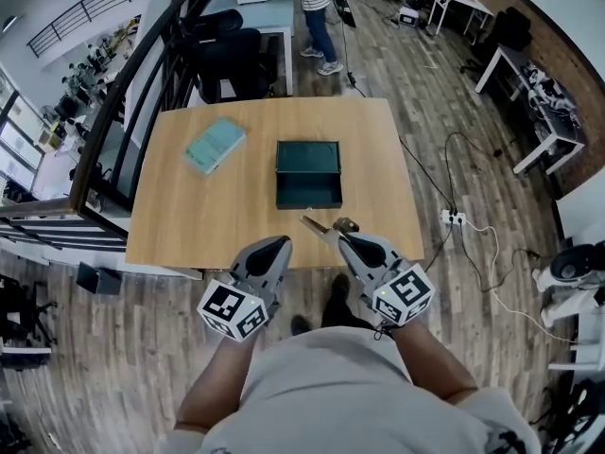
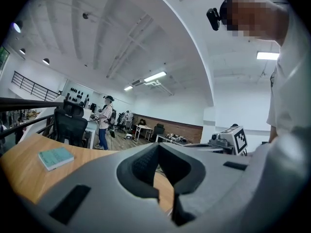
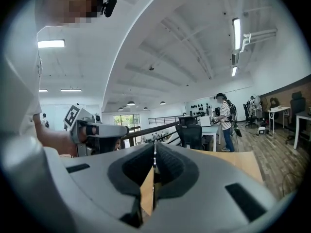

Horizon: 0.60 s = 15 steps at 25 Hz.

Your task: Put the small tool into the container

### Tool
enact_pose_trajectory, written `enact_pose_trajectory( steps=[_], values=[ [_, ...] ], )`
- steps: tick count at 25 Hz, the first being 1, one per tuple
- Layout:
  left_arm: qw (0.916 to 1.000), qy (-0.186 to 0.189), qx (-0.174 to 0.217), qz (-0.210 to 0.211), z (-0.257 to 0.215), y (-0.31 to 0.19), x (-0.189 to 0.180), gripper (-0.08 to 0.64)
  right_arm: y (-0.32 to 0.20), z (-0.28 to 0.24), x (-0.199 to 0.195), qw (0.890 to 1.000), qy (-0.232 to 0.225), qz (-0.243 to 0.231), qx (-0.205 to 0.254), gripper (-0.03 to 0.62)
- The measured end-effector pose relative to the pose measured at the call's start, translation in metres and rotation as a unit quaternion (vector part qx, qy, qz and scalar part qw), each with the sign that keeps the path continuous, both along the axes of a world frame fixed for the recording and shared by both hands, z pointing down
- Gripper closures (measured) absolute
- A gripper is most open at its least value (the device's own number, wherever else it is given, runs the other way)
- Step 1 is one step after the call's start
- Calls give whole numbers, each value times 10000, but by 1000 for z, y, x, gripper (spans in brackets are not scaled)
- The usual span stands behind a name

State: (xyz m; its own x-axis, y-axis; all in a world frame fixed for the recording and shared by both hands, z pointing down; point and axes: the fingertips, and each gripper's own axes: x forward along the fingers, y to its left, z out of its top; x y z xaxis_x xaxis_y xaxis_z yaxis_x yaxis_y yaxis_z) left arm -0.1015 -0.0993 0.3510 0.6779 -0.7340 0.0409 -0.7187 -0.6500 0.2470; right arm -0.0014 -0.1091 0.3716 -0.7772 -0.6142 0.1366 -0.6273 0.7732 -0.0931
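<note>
Both grippers are held level, side by side, at the near edge of the wooden table (image 1: 189, 225). The left gripper (image 1: 283, 242) is seen closed tip to tip, its ribbed dark pads (image 2: 141, 166) empty. The right gripper (image 1: 343, 238) is clamped on the small tool (image 1: 317, 224), which has a thin metal blade and a brown handle. The tool is held short of the open, dark-green, box-shaped container (image 1: 308, 171).

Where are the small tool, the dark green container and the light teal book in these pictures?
small tool (image 1: 318, 226), head view, on its pale shaft.
dark green container (image 1: 309, 191), head view, on its near half.
light teal book (image 1: 215, 145), head view, on the middle of its cover.
</note>
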Motion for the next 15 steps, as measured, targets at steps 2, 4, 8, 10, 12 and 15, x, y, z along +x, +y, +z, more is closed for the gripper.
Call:
enact_pose_trajectory(
  steps=[2, 4, 8, 10, 12, 15],
  values=[
    [10000, -25, -23, -21, 4, -6, -1, 555, -8, 3, -3, 10000, -4, -33, -18, 571],
    [9999, -76, -74, -92, 10, -14, -2, 555, -17, 8, -4, 9999, -17, -80, -62, 571],
    [9995, -157, -175, -217, 18, -37, -7, 555, -42, 16, -7, 9997, 10, -183, -167, 571],
    [9991, -165, -233, -304, 22, -47, -13, 555, -55, 21, -10, 9994, 30, -266, -238, 571],
    [9985, -127, -332, -418, 28, -57, -16, 555, -68, 27, -13, 9987, 71, -368, -332, 571],
    [9974, -90, -487, -527, 40, -76, -14, 555, -90, 35, -15, 9976, 206, -551, -370, 571]
  ],
)
